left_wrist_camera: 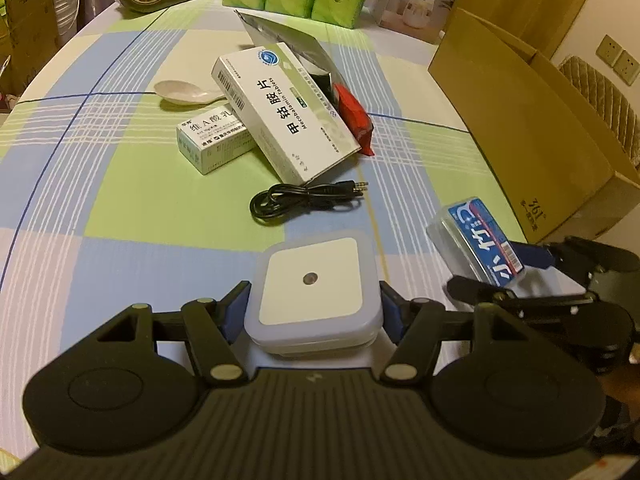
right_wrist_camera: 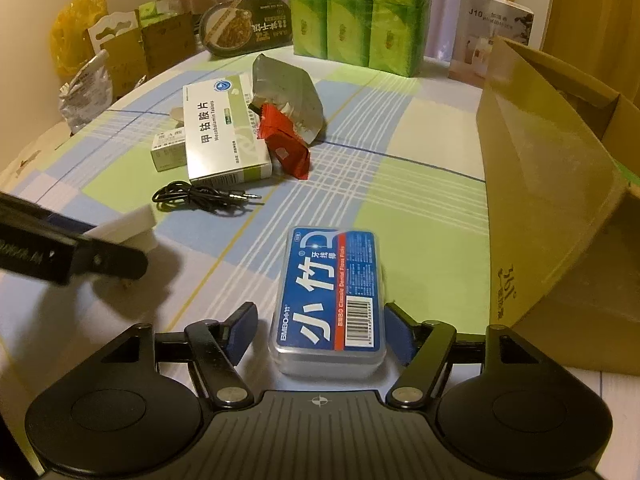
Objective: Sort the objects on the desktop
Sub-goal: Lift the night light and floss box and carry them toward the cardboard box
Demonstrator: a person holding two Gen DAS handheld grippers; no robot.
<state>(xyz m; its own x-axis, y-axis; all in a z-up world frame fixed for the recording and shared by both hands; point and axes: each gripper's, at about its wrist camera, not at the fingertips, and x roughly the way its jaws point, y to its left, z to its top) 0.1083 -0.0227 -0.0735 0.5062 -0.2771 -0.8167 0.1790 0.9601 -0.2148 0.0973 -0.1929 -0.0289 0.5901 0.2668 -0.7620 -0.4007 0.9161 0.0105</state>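
Note:
A white square night light (left_wrist_camera: 310,280) with a translucent rim sits between my left gripper's (left_wrist_camera: 313,296) blue pads, which press on both its sides. In the right wrist view the left gripper (right_wrist_camera: 120,240) carries it just above the checked tablecloth (right_wrist_camera: 400,184), over its shadow. A clear floss-pick box with a blue label (right_wrist_camera: 332,292) lies flat on the cloth between the fingers of my right gripper (right_wrist_camera: 320,312). That gripper is open, with a gap at its left pad. The same floss-pick box (left_wrist_camera: 476,236) and right gripper (left_wrist_camera: 520,272) show at the right of the left wrist view.
Mid-table lie a coiled black audio cable (left_wrist_camera: 304,196), a large white medicine box (left_wrist_camera: 284,116) leaning on a small one (left_wrist_camera: 212,140), a white spoon (left_wrist_camera: 180,90), a red packet (left_wrist_camera: 354,116) and a silver foil bag (left_wrist_camera: 288,36). An open cardboard box (right_wrist_camera: 552,184) stands at the right; green tissue packs (right_wrist_camera: 360,12) at the back.

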